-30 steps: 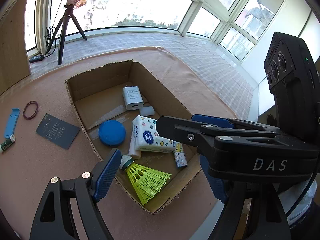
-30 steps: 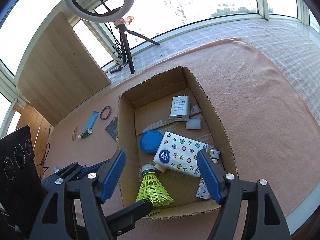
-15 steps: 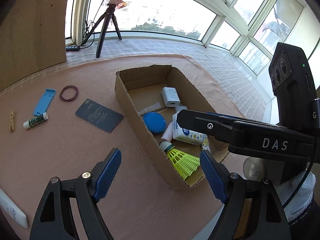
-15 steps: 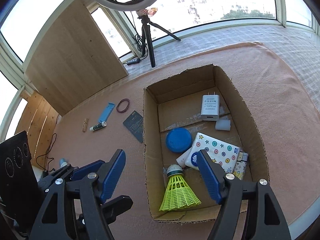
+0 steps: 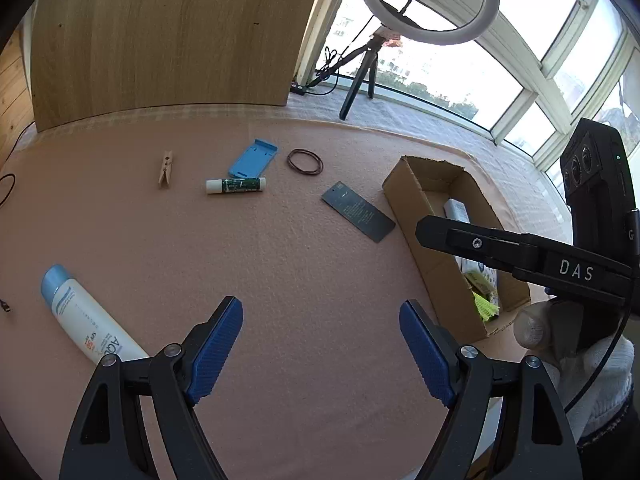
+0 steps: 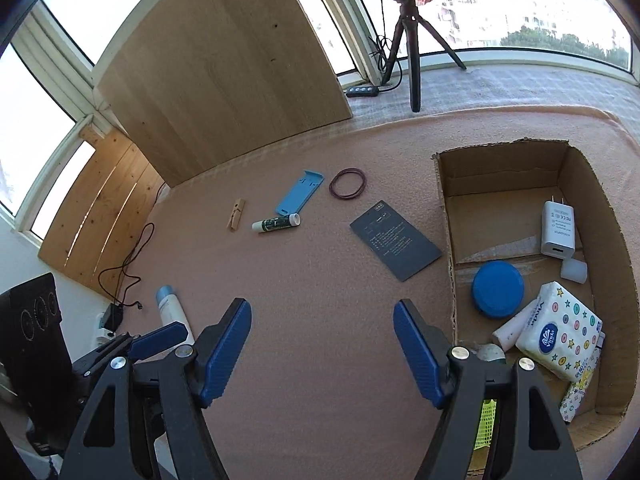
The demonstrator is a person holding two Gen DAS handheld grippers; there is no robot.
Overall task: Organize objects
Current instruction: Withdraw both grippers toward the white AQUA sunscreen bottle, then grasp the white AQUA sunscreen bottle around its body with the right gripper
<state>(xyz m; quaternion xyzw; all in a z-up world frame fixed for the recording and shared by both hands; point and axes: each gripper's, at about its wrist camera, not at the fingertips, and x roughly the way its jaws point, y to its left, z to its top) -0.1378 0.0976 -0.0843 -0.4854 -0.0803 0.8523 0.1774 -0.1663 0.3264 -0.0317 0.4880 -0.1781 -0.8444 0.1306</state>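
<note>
Both my grippers hang empty over bare mat, the left gripper [image 5: 320,344] and the right gripper [image 6: 322,346] each with jaws spread and nothing between the pads. The box [image 6: 448,240] is on my right, already partly filled. 6 loose things are left on the mat. I judge the spray bottle [image 5: 86,320] the likeliest next pick: it lies just left of the left gripper and close to it, so that hand is nearer. Its long axis runs diagonally, cap away from me, so I'd roll the wrist to close across its width.
</note>
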